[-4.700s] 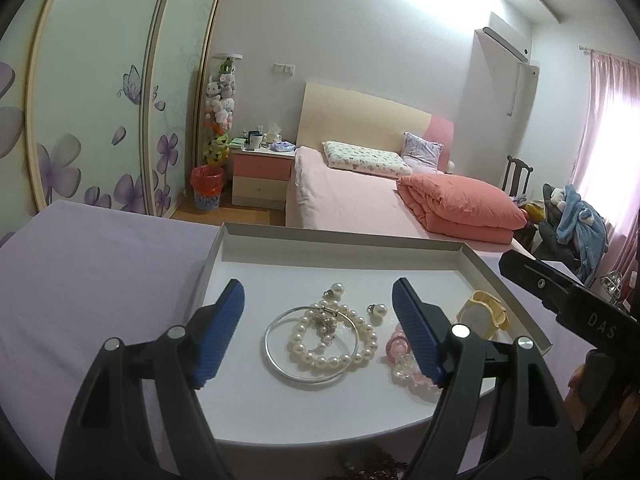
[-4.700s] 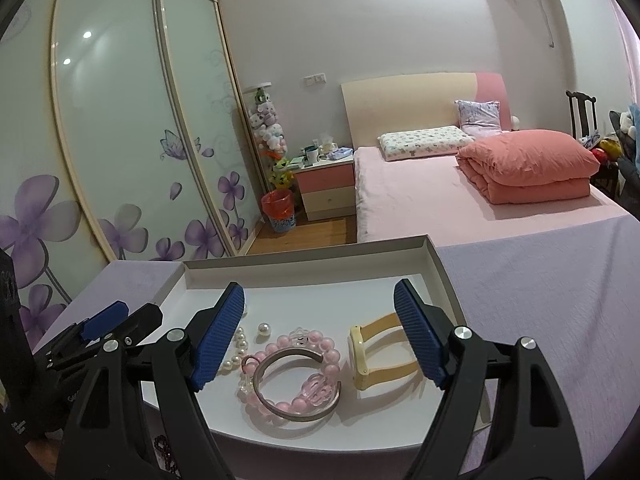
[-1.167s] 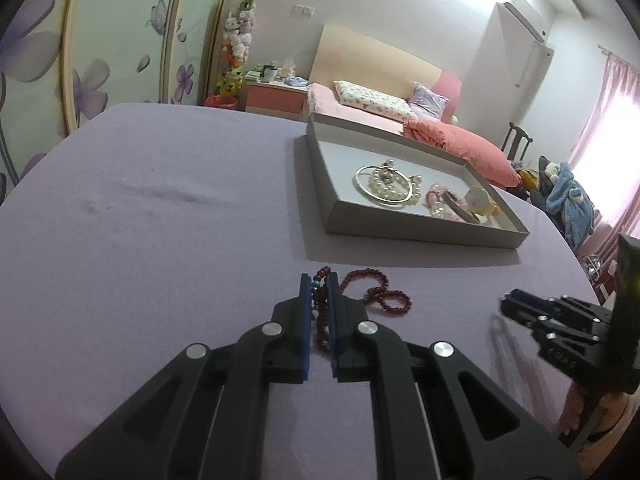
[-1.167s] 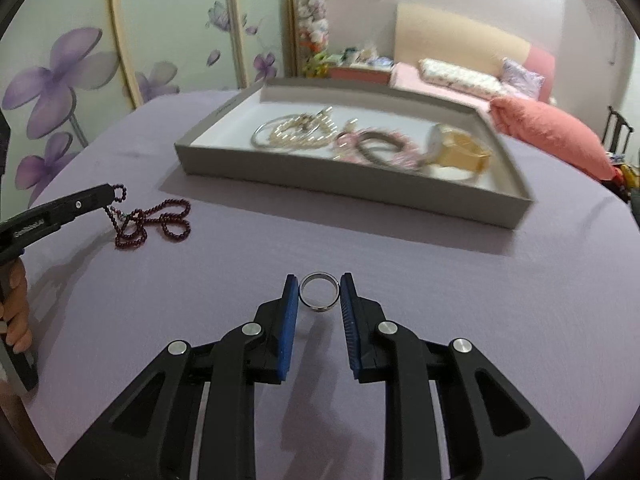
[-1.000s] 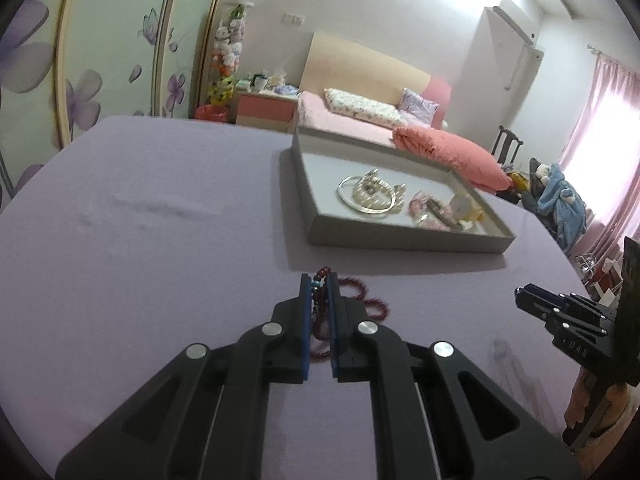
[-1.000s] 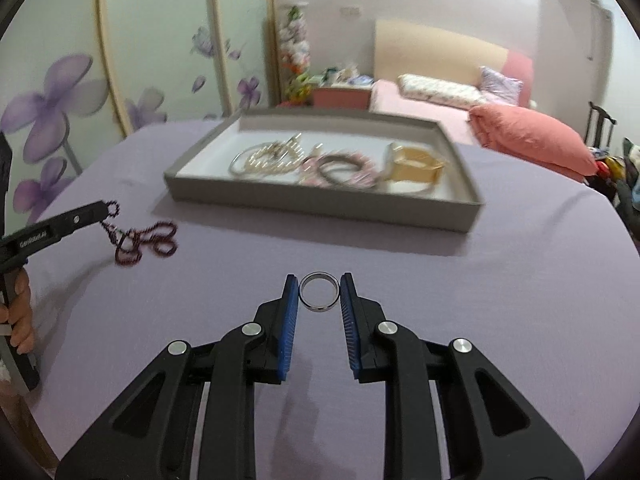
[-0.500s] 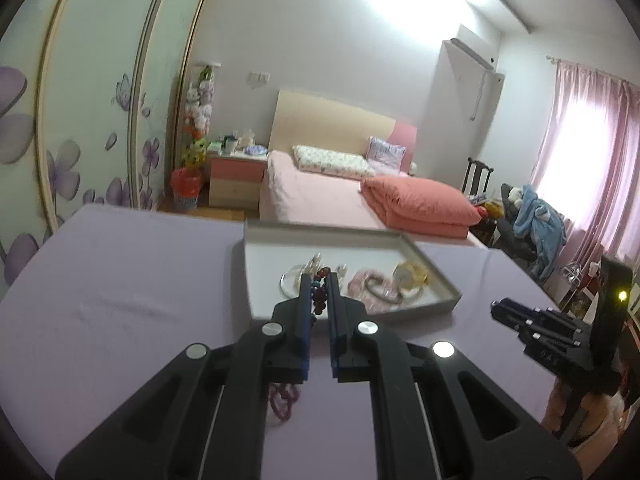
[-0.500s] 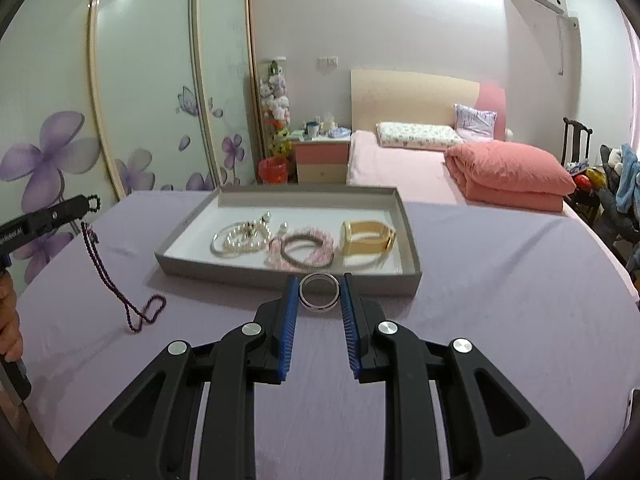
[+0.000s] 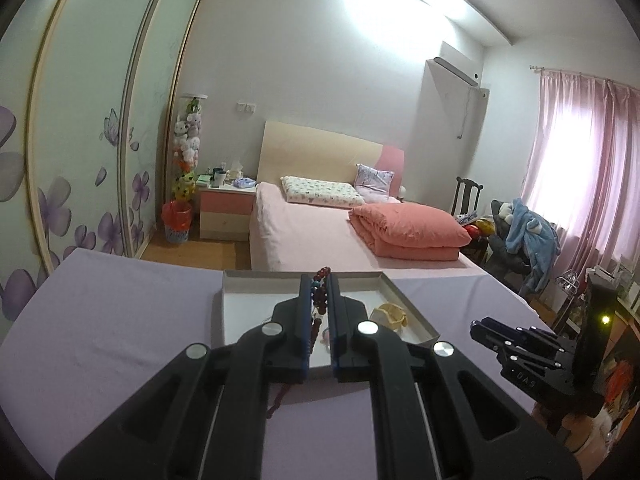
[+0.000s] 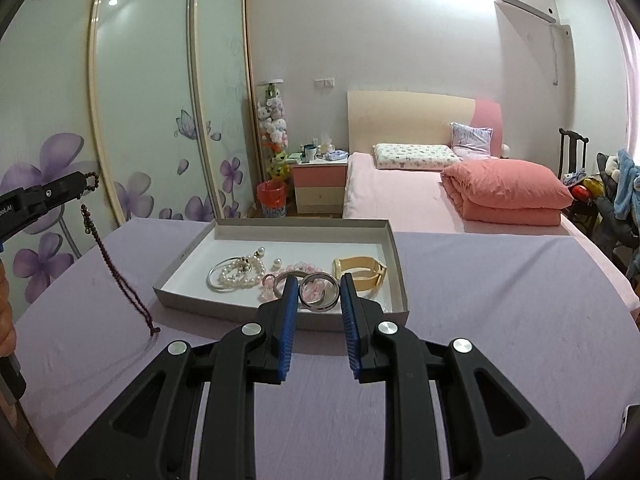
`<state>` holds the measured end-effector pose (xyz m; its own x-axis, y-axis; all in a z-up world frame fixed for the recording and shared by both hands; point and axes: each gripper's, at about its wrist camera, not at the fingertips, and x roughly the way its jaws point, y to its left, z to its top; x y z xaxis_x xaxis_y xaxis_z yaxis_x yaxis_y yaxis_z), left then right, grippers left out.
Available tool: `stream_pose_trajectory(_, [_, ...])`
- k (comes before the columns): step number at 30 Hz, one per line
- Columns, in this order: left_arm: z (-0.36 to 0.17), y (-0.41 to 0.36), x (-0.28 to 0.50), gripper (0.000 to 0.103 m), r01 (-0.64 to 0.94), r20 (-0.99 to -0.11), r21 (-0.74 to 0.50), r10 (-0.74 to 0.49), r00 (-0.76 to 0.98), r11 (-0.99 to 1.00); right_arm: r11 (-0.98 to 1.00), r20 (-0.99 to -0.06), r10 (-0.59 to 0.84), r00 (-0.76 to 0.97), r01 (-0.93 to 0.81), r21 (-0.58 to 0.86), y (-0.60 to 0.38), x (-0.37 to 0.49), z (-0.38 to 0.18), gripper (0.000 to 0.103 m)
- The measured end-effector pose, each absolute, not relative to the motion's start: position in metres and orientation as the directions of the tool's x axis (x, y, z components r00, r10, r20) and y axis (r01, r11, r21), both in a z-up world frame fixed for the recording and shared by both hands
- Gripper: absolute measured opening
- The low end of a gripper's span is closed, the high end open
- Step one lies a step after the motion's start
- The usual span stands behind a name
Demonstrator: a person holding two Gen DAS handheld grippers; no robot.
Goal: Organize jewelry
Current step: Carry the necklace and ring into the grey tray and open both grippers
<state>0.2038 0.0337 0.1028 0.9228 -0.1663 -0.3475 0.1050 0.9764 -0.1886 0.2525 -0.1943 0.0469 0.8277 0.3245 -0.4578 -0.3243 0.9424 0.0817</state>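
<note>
Jewelry sits in both my tools at once: my left tool [image 9: 320, 300] is nearly closed, its blue pads pinching a dark red bead necklace [image 10: 116, 280], and my right tool [image 10: 319, 294] is narrowed around a silver ring [image 10: 319, 292] that stands upright between the pads, touching both. From the right wrist view the necklace hangs from the left tool's tip as a long strand, its lower end touching or just above the lavender worktop [image 10: 500, 320]; I cannot tell which. The grey tray [image 10: 280, 318] lies ahead on the worktop, just past my right tool's fingertips, with its near wall below the ring. Inside it, from left to right, lie a silver bangle with a pearl bracelet [image 10: 236, 274], a pink bead bracelet [image 10: 304, 268] and a yellow watch band [image 10: 360, 272], close together along the near half; the far half of the tray floor is bare white. Right of the tray the worktop is open cloth up to its edge, with the bed [image 10: 400, 196] beyond it. Left of the tray, the hanging strand crosses the open cloth.
</note>
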Motion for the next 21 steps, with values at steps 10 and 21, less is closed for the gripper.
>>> stream_pose_trajectory(10, [0.114, 0.027, 0.215, 0.008, 0.111, -0.333, -0.176, -0.165, 0.929, 0.978, 0.94, -0.454, 0.332, 0.827, -0.33, 0.087, -0.193, 0.253, 0.046, 0.023])
stream_pose_trajectory(21, [0.152, 0.01, 0.257, 0.008, 0.101, -0.276, -0.134, -0.135, 0.952, 0.986, 0.944, -0.44, 0.324, 0.838, -0.318, 0.089, -0.193, 0.274, 0.056, 0.023])
